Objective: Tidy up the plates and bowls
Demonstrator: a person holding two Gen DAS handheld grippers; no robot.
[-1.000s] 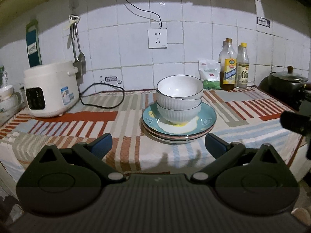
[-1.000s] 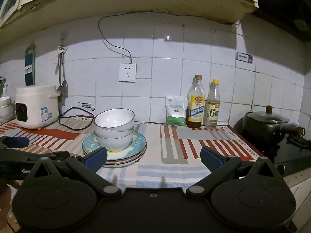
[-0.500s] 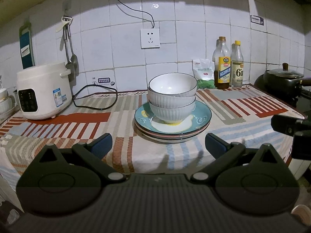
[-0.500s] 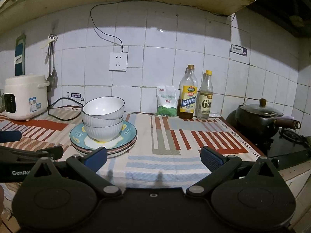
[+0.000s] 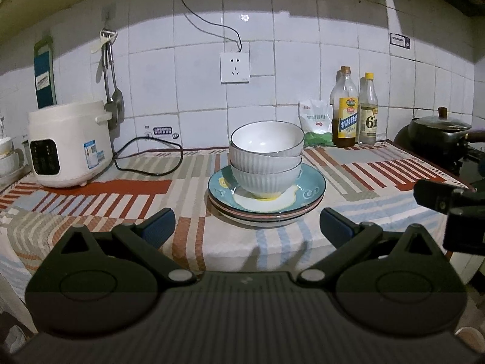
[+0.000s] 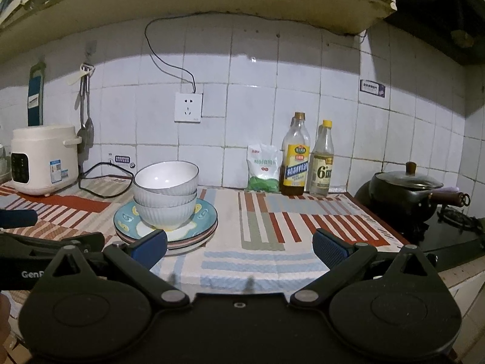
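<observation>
Both views are showing the stacked white ribbed bowls (image 5: pixel 266 154) larger than before, sitting on teal plates (image 5: pixel 309 189) mid-surface (image 5: pixel 91 194); left claw (image 5: pixel 247 224) and right claw (image 6: pixel 239 244) are gaping, empty.

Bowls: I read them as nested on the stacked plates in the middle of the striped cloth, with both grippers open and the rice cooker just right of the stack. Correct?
Not quite. The rice cooker stands left of the stack, as the left wrist view shows. The rest holds: bowls nested on the plates, left gripper and right gripper open.

Counter under striped cloth (image 5: pixel 127 188), rice cooker (image 5: pixel 68 144), plate stack (image 5: pixel 266 200), salt bag (image 5: pixel 315 126), two bottles (image 5: pixel 345 112)
</observation>
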